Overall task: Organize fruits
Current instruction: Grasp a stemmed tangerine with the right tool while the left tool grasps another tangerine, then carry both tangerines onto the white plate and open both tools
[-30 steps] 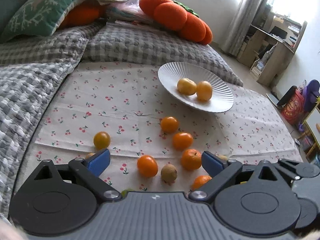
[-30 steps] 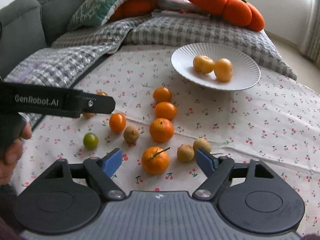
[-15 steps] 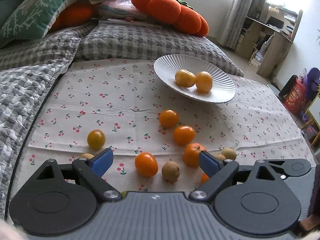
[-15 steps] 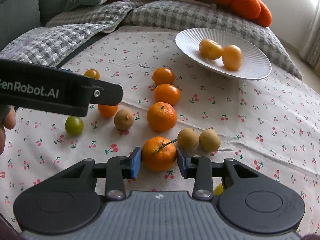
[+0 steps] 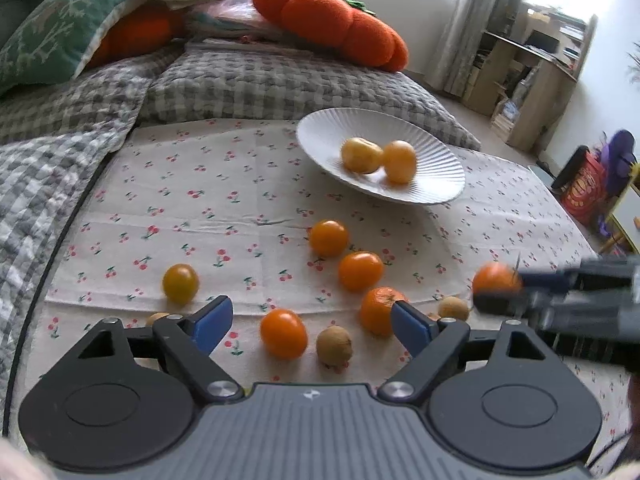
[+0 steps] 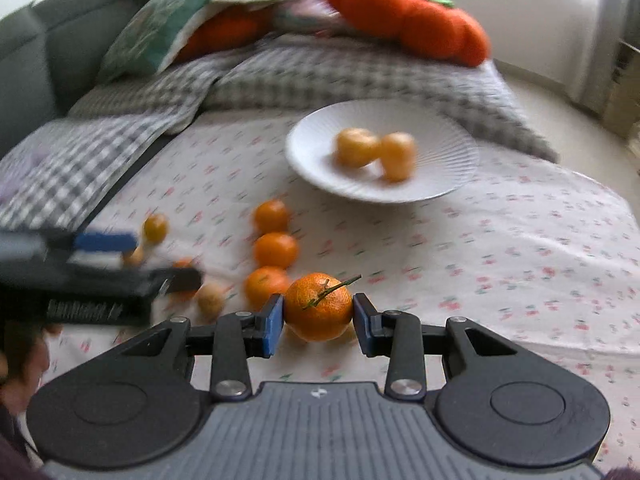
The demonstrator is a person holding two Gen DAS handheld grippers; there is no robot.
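Note:
My right gripper (image 6: 318,316) is shut on a stemmed mandarin (image 6: 318,308) and holds it just above the cloth. The left wrist view shows that mandarin (image 5: 494,278), blurred, at the right edge. Farther back, a white ribbed plate (image 5: 320,136) holds two yellow fruits (image 5: 362,155). My left gripper (image 5: 310,320) hovers low over the loose fruit, its jaws closing. An orange fruit (image 5: 284,334) and a brown fruit (image 5: 334,346) lie between its fingers, and neither is touched by the pads. Several more orange fruits (image 5: 360,271) lie in a row toward the plate.
The cherry-print cloth (image 5: 224,216) covers a bed with a grey checked quilt (image 5: 260,88) behind it. Cushions and an orange pumpkin pillow (image 5: 332,24) sit at the back. A yellow fruit (image 5: 180,283) lies apart at the left. Shelves (image 5: 532,76) stand at the far right.
My right gripper closed on the stemmed mandarin and lifted it off the cloth. The left gripper's fingers drew in a little while it stayed almost in place.

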